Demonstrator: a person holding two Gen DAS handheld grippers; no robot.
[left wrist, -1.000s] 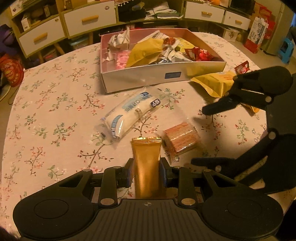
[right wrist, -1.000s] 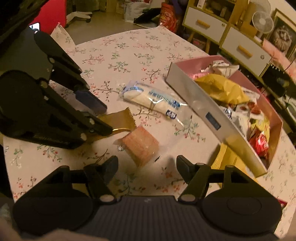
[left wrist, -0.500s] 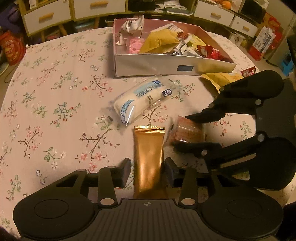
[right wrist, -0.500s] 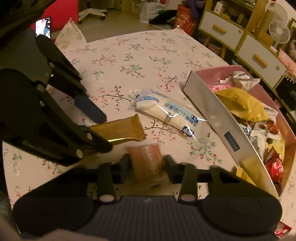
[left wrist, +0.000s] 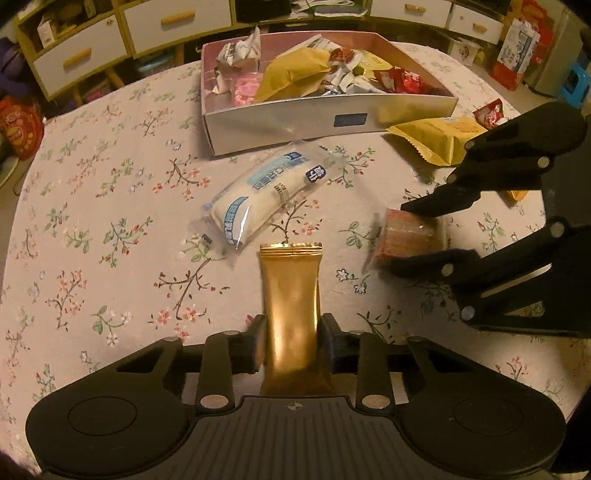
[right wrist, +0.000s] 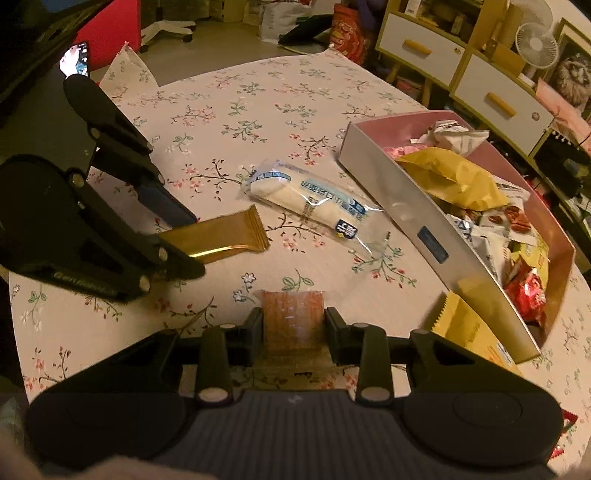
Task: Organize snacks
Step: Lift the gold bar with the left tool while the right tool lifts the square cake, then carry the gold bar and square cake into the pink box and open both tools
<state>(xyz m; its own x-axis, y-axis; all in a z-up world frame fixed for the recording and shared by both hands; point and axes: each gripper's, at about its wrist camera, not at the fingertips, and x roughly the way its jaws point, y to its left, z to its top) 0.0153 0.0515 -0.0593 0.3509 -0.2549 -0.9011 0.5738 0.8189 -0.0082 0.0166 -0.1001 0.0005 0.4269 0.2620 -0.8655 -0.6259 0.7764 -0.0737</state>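
My left gripper (left wrist: 291, 343) is shut on a gold foil snack bar (left wrist: 290, 295), held above the floral tablecloth; the bar also shows in the right wrist view (right wrist: 221, 238). My right gripper (right wrist: 293, 326) is shut on a clear-wrapped orange-brown cracker pack (right wrist: 293, 317), seen from the left wrist view (left wrist: 408, 236) between the right fingers. A white and blue wrapped roll (left wrist: 264, 192) lies on the table between the grippers and the snack box (left wrist: 317, 118), which holds several snack packs.
A yellow snack bag (left wrist: 436, 138) lies at the box's right corner, with a small red packet (left wrist: 489, 112) beyond it. Drawers and shelves (left wrist: 177, 18) stand behind the table. The table's near edge (right wrist: 16, 332) is close to the left gripper.
My right gripper came down around the cracker pack and shut on it. My left gripper drew back and up a little with the gold bar.
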